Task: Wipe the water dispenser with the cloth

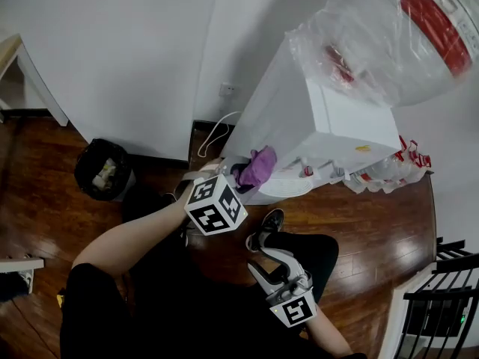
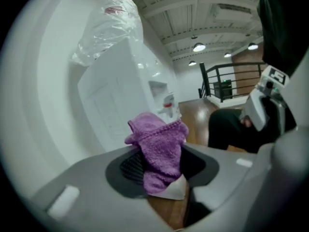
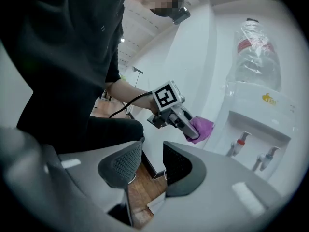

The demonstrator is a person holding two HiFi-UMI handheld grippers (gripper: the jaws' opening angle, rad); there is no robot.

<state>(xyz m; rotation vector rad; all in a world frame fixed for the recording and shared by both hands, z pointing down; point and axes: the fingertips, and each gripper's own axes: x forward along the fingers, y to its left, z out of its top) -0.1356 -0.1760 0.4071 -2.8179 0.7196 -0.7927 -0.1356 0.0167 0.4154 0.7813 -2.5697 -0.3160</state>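
The white water dispenser (image 1: 329, 118) stands against the wall, its bottle (image 1: 404, 28) wrapped in clear plastic. My left gripper (image 1: 239, 173) is shut on a purple cloth (image 1: 257, 167), which is held up by the dispenser's lower left side. In the left gripper view the cloth (image 2: 159, 149) bulges out between the jaws, with the dispenser (image 2: 125, 100) just beyond. My right gripper (image 1: 263, 260) hangs lower, near the person's legs, away from the dispenser. Its jaws (image 3: 152, 161) stand apart with nothing between them. The right gripper view shows the left gripper (image 3: 171, 108), the cloth (image 3: 203, 128) and two taps (image 3: 239, 143).
A black waste bin (image 1: 103, 169) stands on the wood floor at the left. A white cable (image 1: 217, 133) runs down from a wall socket (image 1: 228, 88) beside the dispenser. Plastic packets (image 1: 389, 172) lie at the dispenser's right. A black railing (image 1: 441, 298) borders the lower right.
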